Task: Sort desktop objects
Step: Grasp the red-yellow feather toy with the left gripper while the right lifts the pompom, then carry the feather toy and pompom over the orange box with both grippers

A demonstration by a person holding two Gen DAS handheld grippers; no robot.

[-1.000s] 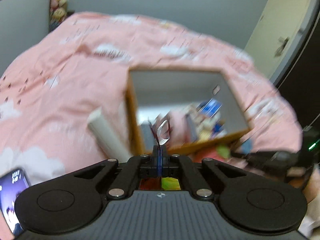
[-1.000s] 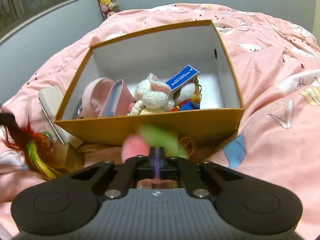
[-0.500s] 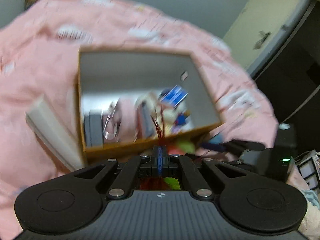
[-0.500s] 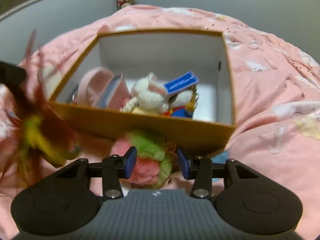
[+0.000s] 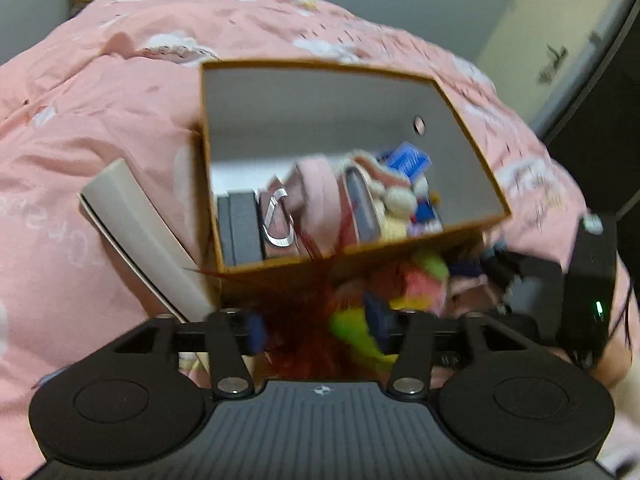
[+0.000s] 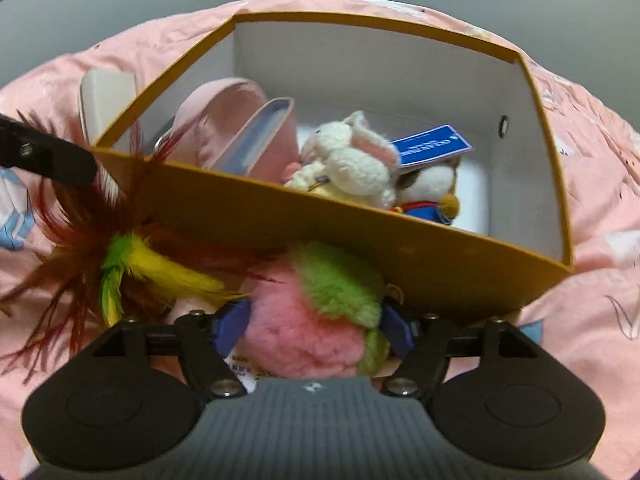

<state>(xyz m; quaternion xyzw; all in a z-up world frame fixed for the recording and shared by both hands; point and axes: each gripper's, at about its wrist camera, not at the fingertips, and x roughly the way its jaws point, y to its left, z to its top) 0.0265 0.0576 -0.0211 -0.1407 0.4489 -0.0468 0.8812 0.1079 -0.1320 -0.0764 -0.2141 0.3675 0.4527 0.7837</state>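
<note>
On our left we see a pale flat box lying on the pink blanket, just beside the orange box. Our left gripper is opening, with the red and yellow feather toy loose between its fingers. Inside the orange box sit a pink bag and a white plush bunny. Our right gripper is opening too, with the pink and green fluffy ball between its fingers, in front of the box
</note>
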